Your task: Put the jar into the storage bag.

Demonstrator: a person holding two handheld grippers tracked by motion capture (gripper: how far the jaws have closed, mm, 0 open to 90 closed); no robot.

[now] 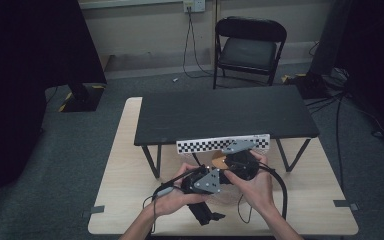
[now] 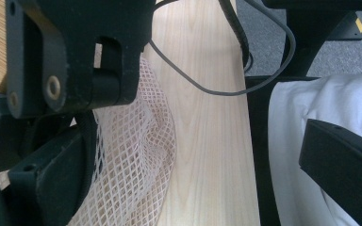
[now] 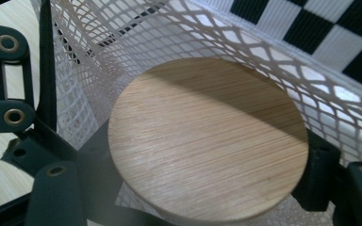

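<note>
Currently, the work shown is a round wooden disc being put into a white net bag at the near edge of the table.

Disc location: the wooden disc (image 3: 207, 141) sits at the mouth of the net bag (image 3: 245, 52), with mesh curving behind and beside it; in the high view it shows as a tan patch (image 1: 219, 162) between the two grippers.

Right gripper (image 1: 240, 162): jaws nearly shut, the disc lying flat across them in the right gripper view. The grip appears to be on the disc's near edge, though the contact itself is hidden under the wood.

Left gripper (image 1: 205, 182): the left gripper view shows bag mesh (image 2: 136, 155) bunched against the other gripper's black body. Whether its own jaws are closed on the mesh cannot be told.

Table (image 1: 125, 165): light wood, with a black stand (image 1: 220, 115) and a checkered strip (image 1: 200, 145) just behind the hands.

Risk 1: the disc edge may catch in a mesh opening, since the net is slack and folds inward.

Risk 2: the bag mouth may collapse if the left gripper loses the mesh, leaving the disc outside.

Risk 3: an edge-only grip may let the smooth disc pivot or slip out when pushed against the net.
</note>
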